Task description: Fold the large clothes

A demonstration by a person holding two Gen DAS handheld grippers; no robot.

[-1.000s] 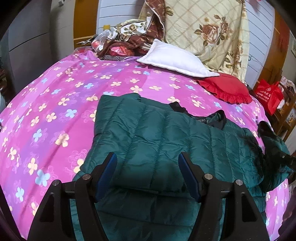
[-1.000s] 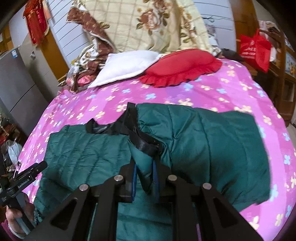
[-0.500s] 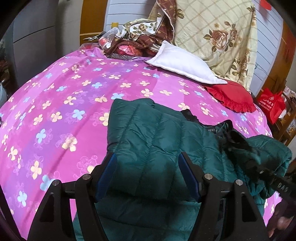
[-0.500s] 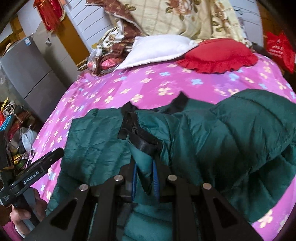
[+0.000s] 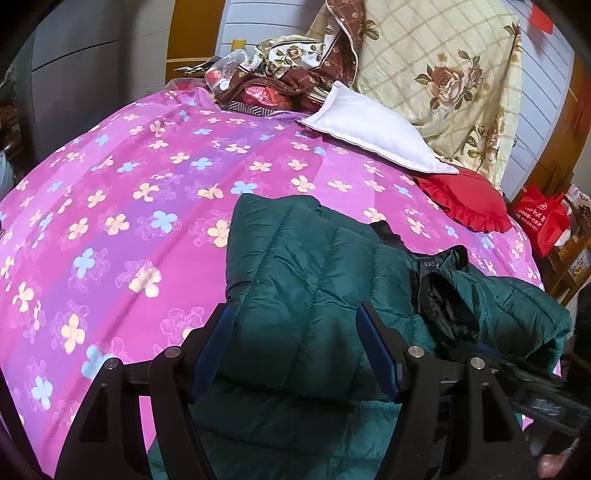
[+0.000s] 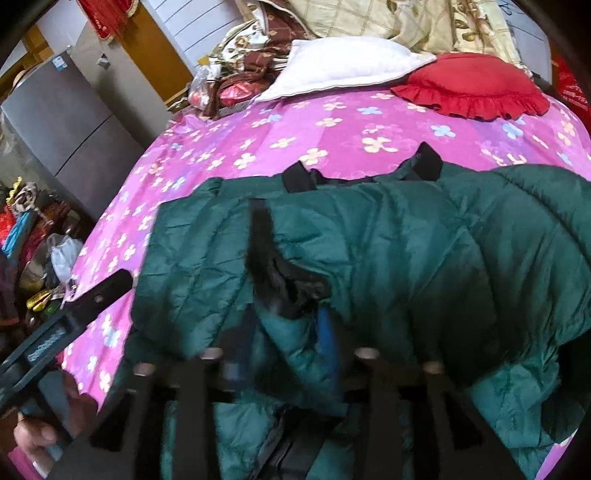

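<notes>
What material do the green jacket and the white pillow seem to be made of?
Green jacket: probably thin nylon or polyester shell over puffy filling; it has a slight sheen and stitched quilt channels. White pillow: seemingly matte woven cotton or similar; no shine, soft edges with a sewn flange. Exact fibres cannot be told.

A bed (image 5: 155, 192) with pink flowered cover fills the room. White pillow (image 5: 373, 129), red cushion (image 5: 465, 203) and rose-print quilt (image 5: 443, 74) lie by a pale panelled wall (image 5: 269, 22). Grey fridge (image 6: 62, 122) stands left.
</notes>
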